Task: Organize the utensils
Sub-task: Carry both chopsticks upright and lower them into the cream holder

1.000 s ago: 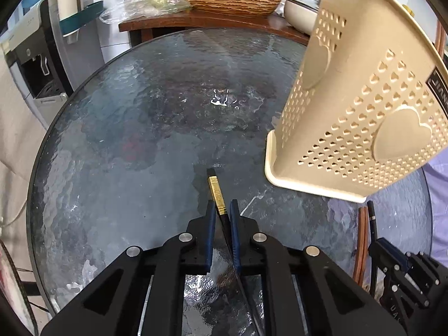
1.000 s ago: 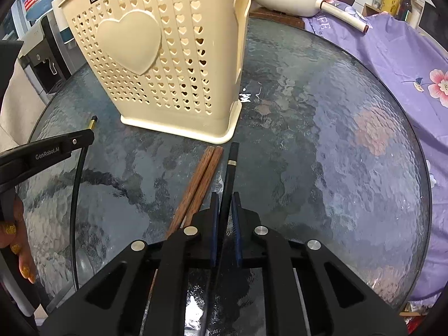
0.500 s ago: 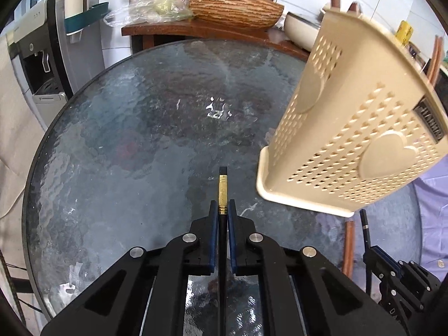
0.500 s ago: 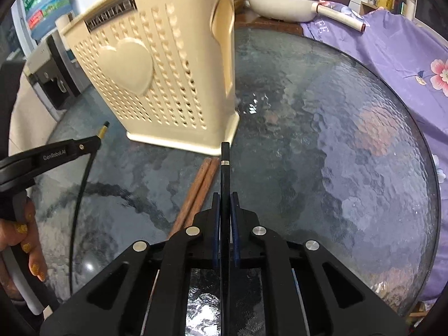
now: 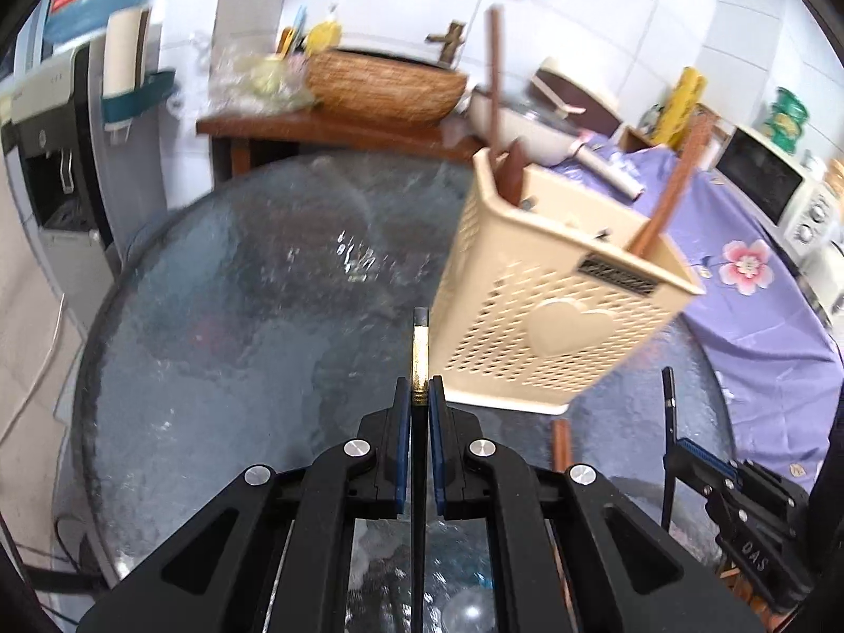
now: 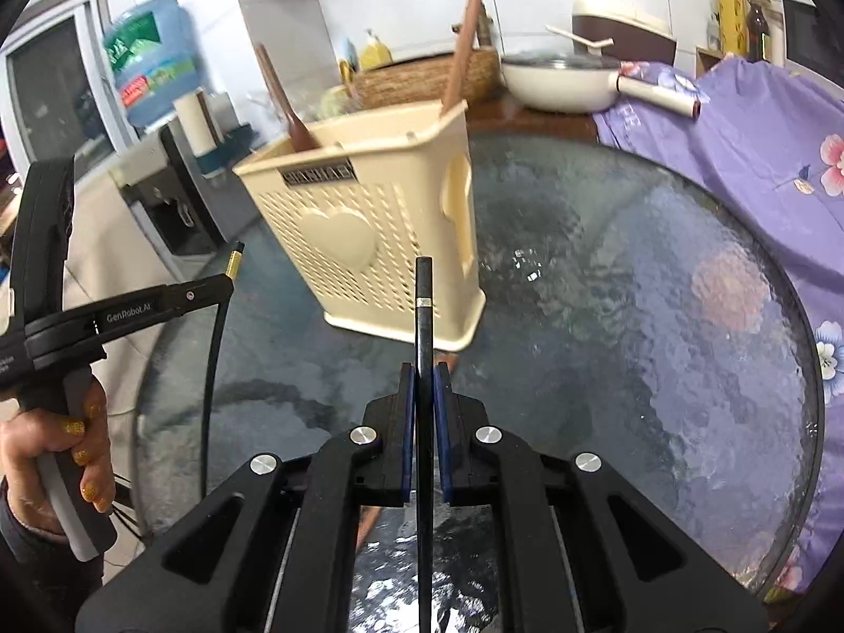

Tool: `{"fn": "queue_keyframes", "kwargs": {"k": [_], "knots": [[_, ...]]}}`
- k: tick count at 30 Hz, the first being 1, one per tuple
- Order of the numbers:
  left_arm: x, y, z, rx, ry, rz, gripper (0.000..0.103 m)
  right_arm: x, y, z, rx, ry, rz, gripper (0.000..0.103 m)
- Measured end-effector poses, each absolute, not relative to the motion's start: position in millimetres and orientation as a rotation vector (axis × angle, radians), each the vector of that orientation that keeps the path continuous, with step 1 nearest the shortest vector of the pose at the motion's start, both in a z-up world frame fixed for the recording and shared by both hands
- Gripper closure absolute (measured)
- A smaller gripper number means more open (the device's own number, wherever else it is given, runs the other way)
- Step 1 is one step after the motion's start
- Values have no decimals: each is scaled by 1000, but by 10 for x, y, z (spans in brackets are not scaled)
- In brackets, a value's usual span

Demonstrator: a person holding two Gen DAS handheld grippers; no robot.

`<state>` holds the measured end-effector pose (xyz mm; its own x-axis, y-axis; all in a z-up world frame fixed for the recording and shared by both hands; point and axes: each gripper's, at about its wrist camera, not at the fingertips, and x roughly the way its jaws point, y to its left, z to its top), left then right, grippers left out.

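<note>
Looking down the left gripper [image 5: 420,395], it's clamped on a black gold-banded chopstick [image 5: 420,348], now lifted off the glass beside the cream perforated plastic basket [image 5: 554,316]. Right gripper [image 6: 421,385] likewise pinches a black silver-ringed chopstick [image 6: 423,306], raised toward that basket [image 6: 369,221], so dropping in looks next.

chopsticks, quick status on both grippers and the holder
Left gripper shut on gold-banded black chopstick. Right gripper shut on silver-banded black chopstick. Cream utensil holder ahead, wooden utensils already inside. Nothing between chopsticks and holder.
</note>
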<state>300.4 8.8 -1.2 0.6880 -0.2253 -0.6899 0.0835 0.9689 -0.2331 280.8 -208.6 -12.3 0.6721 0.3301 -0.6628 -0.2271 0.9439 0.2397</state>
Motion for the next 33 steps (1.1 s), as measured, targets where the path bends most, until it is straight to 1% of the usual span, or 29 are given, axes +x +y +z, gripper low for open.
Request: {"fn": "queue_keyframes", "kwargs": {"k": [17, 33], "knots": [[2404, 30, 522, -123, 659, -301, 96, 2392, -2192, 467, 146, 649, 396, 95], [2240, 15, 847, -104, 575, -326, 97, 2360, -2152, 851, 115, 579, 403, 95]]}}
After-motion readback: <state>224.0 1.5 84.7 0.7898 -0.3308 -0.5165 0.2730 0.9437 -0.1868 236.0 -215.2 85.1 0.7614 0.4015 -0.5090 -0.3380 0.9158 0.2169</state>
